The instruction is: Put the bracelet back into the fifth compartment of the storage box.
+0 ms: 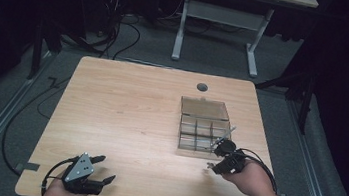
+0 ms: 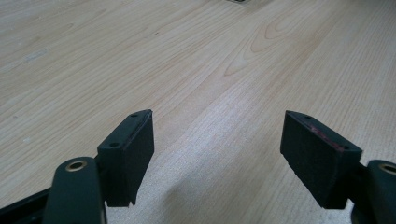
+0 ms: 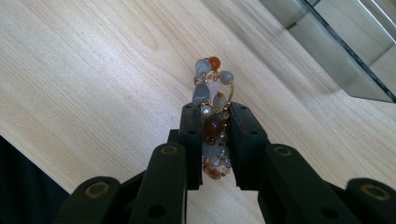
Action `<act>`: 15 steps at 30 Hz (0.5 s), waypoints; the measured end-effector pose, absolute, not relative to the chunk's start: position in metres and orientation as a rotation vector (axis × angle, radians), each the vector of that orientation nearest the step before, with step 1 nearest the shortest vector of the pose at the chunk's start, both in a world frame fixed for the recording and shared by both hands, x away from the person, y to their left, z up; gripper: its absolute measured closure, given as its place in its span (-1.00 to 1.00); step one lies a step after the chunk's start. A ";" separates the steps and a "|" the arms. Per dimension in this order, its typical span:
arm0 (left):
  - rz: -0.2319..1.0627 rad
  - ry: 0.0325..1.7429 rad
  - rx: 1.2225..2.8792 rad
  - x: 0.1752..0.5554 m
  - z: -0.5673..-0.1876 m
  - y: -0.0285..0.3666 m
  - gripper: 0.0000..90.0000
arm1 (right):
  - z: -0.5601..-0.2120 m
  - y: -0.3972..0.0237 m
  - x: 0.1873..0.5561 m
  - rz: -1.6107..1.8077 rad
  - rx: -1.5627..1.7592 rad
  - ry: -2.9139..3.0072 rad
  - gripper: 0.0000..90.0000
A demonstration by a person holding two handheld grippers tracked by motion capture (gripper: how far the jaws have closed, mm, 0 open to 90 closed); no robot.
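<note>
The right gripper (image 3: 212, 135) is clamped on a beaded bracelet (image 3: 212, 100) of grey, white and amber beads, held above the table (image 1: 125, 117) just beside the near right corner of the clear compartment box (image 1: 204, 129), whose lid lies open. The pickup looks done; placing the bracelet into a compartment remains. The left gripper (image 1: 103, 169), well away from the box, stands wide open and empty.

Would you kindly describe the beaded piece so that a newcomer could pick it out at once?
Start at the wooden table and find the clear compartment box on its right half. Just in front of the box, the right gripper is shut on the beaded bracelet. It is a cluster of grey, white and orange-brown beads on fine gold wire.
</note>
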State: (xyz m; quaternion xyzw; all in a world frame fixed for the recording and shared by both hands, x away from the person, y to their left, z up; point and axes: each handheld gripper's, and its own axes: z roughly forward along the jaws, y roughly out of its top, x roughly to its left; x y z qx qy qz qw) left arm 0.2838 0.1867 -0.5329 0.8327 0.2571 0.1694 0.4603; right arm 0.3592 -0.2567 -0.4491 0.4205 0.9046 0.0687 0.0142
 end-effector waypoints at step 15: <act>0.417 0.633 2.048 0.284 -0.533 0.187 -0.41 | -0.440 -0.260 0.364 0.215 1.333 2.802 0.72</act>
